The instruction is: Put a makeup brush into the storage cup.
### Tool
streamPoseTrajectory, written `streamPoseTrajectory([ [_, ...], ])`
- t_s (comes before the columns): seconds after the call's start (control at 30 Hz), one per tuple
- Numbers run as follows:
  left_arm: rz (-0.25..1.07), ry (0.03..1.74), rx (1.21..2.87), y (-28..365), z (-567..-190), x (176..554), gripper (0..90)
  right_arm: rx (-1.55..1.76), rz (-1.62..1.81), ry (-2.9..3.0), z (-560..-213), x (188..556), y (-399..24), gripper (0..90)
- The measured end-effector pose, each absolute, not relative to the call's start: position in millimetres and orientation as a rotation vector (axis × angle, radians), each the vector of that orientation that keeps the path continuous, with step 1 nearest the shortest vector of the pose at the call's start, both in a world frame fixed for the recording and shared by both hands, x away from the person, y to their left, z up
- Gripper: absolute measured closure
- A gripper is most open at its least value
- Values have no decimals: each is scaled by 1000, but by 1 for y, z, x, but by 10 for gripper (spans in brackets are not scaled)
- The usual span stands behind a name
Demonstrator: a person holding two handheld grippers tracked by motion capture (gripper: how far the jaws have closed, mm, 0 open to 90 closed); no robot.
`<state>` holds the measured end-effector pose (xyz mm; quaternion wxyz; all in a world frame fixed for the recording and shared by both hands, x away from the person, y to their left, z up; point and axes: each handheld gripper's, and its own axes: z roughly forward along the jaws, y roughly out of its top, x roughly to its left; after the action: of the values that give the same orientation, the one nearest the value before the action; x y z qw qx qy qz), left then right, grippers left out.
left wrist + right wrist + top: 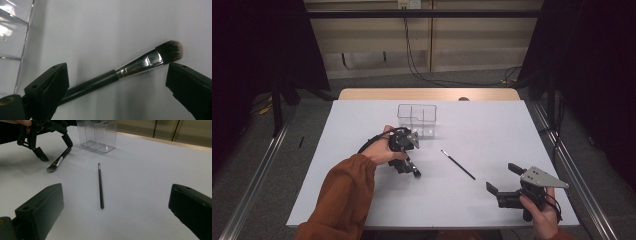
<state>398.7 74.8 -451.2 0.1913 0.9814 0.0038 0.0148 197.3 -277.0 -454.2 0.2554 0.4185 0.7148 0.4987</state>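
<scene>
Closest to the high camera, the right gripper (501,184) rests low at the near right corner of the white table (492,125), held in a hand, its two black jaws spread wide with nothing between them. Over at the centre left, the left gripper (408,167) is tipped down onto the table above a flat makeup brush (125,70); its jaws stand wide apart on either side of the brush, one near the black handle and the other near the dark bristle tip, and neither is seen pressing on it. That brush lies flat on the table, silver ferrule between handle and bristles, just beside a clear plastic organiser (417,119) with divided compartments, which stands upright toward the far middle. Between the two grippers lies a thin black brush (458,164), slanted and apart from everything else. An orange sleeve (347,195) covers the left forearm. No brand, label or writing can be read on any item.
</scene>
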Motion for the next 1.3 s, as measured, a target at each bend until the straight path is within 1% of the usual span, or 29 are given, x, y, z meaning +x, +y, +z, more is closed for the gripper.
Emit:
streamPoseTrajectory([
  [0.07,50,-31,2782,73,-454,399,48,1137,1354,1943,-454,197,-277,0],
  [0.13,42,-27,2775,72,-455,399,48,1138,1353,1944,-454,198,-277,0],
  [0.2,47,-26,2798,70,-458,399,69,1132,1357,1944,-454,197,-276,0],
  [0.23,44,-25,2804,69,-460,399,69,1132,1357,1944,-454,197,-276,0],
  [0.27,47,-20,2806,69,-460,399,49,1132,1357,1943,-454,197,-276,0],
  [0.43,-50,51,2804,71,-464,407,44,1137,1356,1944,-454,197,-277,0],
  [0.53,-60,53,2803,70,-465,407,38,1134,1357,1947,-454,197,-276,0],
  [0.6,-57,37,2832,67,-464,408,38,1137,1355,1948,-455,197,-276,0],
  [0.8,-61,33,2876,63,-461,408,76,1135,1353,1951,-455,197,-276,0],
  [0.83,-61,30,2878,62,-460,407,100,1135,1352,1952,-455,197,-276,0],
  [0.87,-63,43,2877,61,-458,405,168,1135,1352,1952,-455,198,-276,0],
  [0.93,-67,23,2887,60,-456,404,227,1134,1351,1954,-455,198,-276,0],
  [1.0,-64,17,2885,60,-455,404,270,1135,1350,1954,-455,198,-276,0],
  [1.03,-64,21,2881,60,-455,403,270,1134,1348,1955,-455,198,-276,0],
  [1.07,-64,7,2885,60,-454,403,297,1135,1351,1956,-455,198,-275,0],
  [1.1,-69,-3,2885,60,-453,402,396,1136,1347,1956,-455,198,-275,0],
  [1.17,-68,2,2880,58,-452,398,484,1138,1345,1957,-455,198,-275,0],
  [1.23,-68,-33,2892,57,-450,393,564,1138,1341,1960,-455,198,-275,0],
  [1.27,-76,-38,2894,58,-449,394,598,1138,1340,1960,-456,198,-275,0],
  [1.3,-80,-13,2880,59,-450,394,609,1140,1339,1961,-456,198,-275,0],
])
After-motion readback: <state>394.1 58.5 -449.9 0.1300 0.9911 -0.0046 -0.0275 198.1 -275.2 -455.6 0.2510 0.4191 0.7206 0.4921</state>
